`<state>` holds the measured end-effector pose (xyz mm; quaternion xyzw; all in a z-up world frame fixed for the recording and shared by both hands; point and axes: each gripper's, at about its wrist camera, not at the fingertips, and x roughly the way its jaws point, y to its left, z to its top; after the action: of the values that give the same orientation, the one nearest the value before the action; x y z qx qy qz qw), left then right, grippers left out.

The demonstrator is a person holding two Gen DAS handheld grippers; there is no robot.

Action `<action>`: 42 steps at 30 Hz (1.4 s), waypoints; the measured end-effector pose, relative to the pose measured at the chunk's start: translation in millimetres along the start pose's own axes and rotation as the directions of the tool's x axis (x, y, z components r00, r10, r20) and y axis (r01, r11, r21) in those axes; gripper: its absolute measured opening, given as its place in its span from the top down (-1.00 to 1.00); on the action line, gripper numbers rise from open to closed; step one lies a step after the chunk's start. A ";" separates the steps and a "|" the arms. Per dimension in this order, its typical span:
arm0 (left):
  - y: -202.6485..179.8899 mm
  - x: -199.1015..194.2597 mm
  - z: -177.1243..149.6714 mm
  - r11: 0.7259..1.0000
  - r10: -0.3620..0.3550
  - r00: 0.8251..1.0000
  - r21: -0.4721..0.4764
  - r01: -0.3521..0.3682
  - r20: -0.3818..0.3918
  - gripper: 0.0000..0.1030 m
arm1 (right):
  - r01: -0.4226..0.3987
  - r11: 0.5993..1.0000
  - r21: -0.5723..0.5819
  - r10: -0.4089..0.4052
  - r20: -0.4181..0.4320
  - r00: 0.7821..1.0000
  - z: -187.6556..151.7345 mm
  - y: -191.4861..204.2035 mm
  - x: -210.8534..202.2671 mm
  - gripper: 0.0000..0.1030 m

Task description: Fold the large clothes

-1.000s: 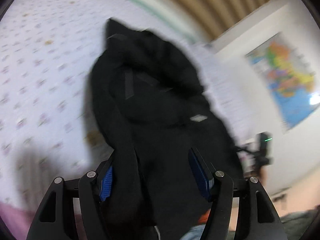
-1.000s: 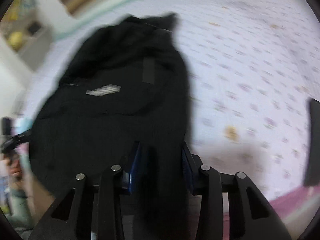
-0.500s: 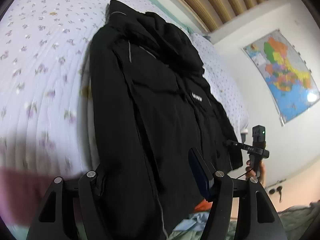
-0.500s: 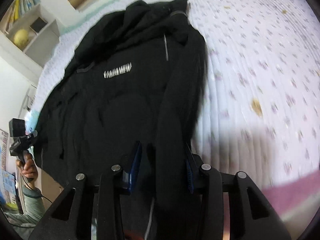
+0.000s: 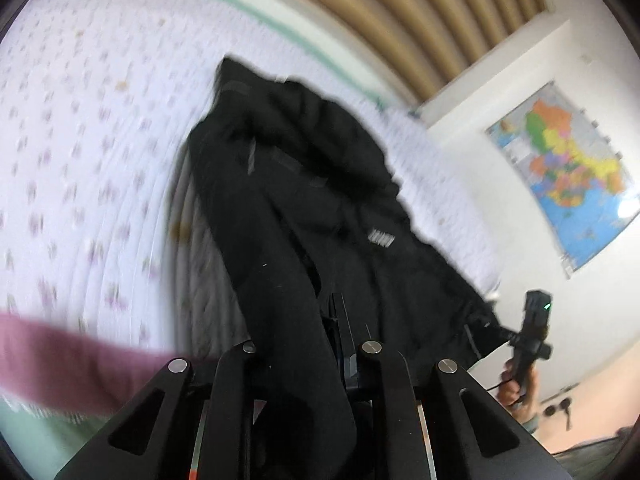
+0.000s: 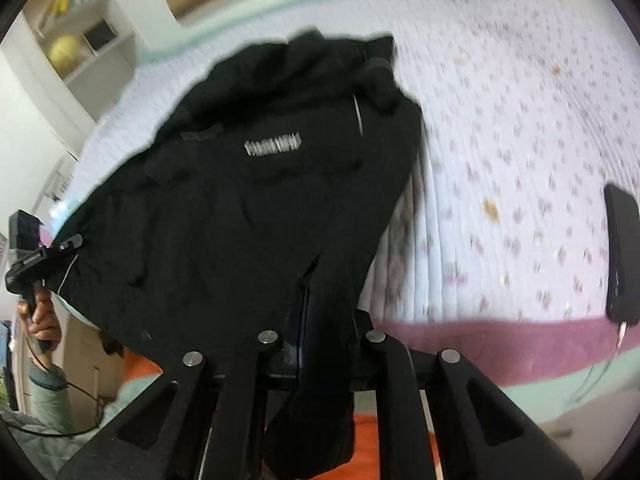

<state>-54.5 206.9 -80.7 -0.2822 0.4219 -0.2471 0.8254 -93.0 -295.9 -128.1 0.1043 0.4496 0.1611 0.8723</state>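
Both hand-held grippers are clamped on the near hem of the large black padded jacket (image 6: 256,216). In the left wrist view the left gripper (image 5: 308,344) has its fingers drawn close together with a thick fold of the dark cloth pinched between them. In the right wrist view the right gripper (image 6: 316,332) is likewise nearly closed on a bunched strip of the same hem.

From either gripper the jacket runs away toward 12 o'clock, its long axis stretching from the held hem up to the hood and collar (image 6: 340,60) at the far end. It lies spread on the white quilted bedspread with small purple flowers (image 6: 520,140), chest logo facing up. In the left view the body of the garment leans toward 1 o'clock. In the right view it fans out toward 11 o'clock, so the two grips sit at opposite corners of the hem with the jacket between them.

Neither arm looks nearer to the collar. The coming move likely depends on carrying both corners evenly along that axis.

A black phone (image 6: 622,256) rests on the bedspread at 3 o'clock in the right view, well apart from the jacket.
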 end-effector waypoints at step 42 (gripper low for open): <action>60.9 236.9 245.8 0.947 0.307 0.942 0.056 -0.317 0.138 0.48 | 0.104 0.971 0.218 -0.132 0.120 0.984 272.6 -85.4 233.6 0.60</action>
<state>284.9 160.8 -134.6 -0.1949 0.3979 -0.1109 0.8896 273.0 -297.5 -175.0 0.1796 0.4102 0.0530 0.8926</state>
